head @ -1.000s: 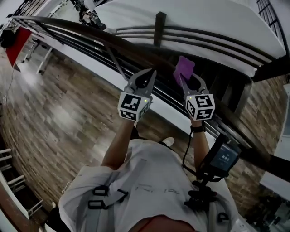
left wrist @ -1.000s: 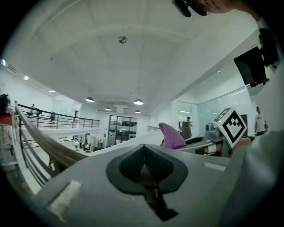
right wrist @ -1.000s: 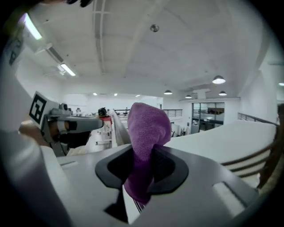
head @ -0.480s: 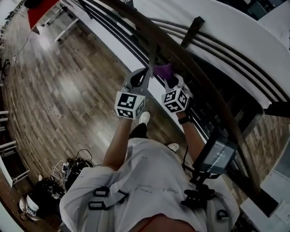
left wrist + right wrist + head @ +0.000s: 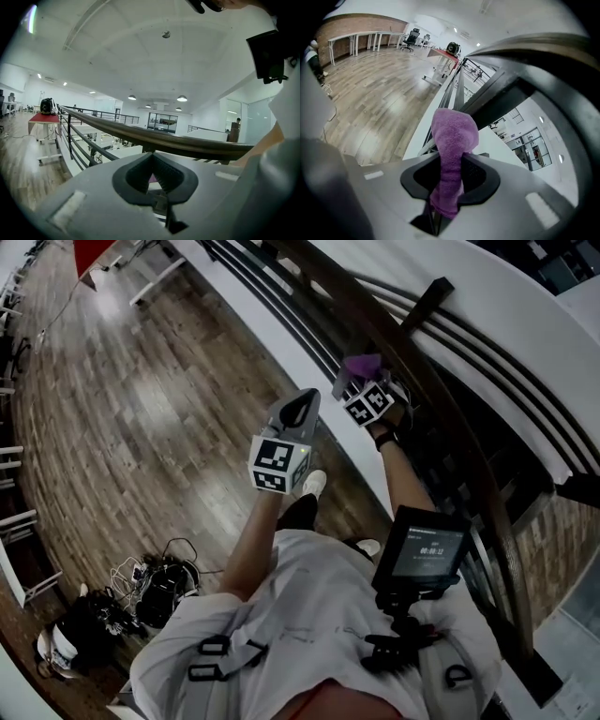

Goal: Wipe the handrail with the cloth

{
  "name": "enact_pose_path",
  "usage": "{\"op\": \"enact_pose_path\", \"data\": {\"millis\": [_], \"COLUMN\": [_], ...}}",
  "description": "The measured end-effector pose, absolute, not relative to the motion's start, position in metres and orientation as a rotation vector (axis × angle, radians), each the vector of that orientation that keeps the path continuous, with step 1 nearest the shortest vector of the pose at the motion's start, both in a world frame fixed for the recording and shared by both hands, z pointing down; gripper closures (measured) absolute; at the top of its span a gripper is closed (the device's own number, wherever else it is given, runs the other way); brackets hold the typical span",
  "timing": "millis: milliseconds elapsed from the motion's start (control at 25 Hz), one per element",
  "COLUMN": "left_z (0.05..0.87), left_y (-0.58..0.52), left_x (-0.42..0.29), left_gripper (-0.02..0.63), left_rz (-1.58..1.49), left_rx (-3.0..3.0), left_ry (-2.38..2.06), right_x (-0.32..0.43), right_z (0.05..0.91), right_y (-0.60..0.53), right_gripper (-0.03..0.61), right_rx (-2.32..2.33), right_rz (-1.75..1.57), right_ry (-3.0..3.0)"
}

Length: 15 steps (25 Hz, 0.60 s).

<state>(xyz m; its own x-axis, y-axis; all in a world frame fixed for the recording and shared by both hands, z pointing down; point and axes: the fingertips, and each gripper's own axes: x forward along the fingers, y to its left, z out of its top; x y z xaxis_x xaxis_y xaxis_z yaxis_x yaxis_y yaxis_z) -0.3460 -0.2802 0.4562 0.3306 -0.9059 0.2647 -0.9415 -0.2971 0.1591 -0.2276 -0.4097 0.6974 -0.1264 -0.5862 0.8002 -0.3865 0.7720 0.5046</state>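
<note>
The right gripper (image 5: pixel 355 383) has its jaws pinched narrowly on a purple terry cloth (image 5: pixel 364 364). In the right gripper view the cloth (image 5: pixel 452 154) runs up from between the jaws and stands in a rounded fold above their tips. It is held up at the near side of the long dark wooden handrail (image 5: pixel 424 390), which crosses the scene from far left to near right above black metal bars. The cloth is just beside the rail, though no view shows whether they touch. To the left and a little nearer, the left gripper (image 5: pixel 307 397) is raised over the wood-plank floor (image 5: pixel 141 418), apart from the rail. Its jaws are together at the tips with nothing between them, and the handrail (image 5: pixel 187 143) stretches across beyond them. A black chest-mounted screen (image 5: pixel 422 551) sits at the person's right front, a tangle of cables (image 5: pixel 155 579) lies on the floor at the near left, and a red-topped table (image 5: pixel 42 118) stands far off along the railing.
</note>
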Motion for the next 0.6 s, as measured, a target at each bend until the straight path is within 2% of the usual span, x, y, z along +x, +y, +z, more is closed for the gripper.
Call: {"op": "enact_pose_path", "data": {"millis": [360,600], "left_z": [0.473,0.469], "left_y": [-0.272,-0.274], "left_x": [-0.350,-0.335], "left_gripper": [0.614,0.614], "left_rz": [0.180,0.190], "left_rx": [2.281,2.314], "left_ry": [-1.647,-1.625], "right_x": [-0.238,-0.224], "right_z": [0.707,0.712], "right_y": [-0.427,-0.416], "right_gripper": [0.476,0.480], "right_rx": [0.720,0.769], "right_rz": [-0.056,-0.126], "right_ry": [-1.833,-1.845]}}
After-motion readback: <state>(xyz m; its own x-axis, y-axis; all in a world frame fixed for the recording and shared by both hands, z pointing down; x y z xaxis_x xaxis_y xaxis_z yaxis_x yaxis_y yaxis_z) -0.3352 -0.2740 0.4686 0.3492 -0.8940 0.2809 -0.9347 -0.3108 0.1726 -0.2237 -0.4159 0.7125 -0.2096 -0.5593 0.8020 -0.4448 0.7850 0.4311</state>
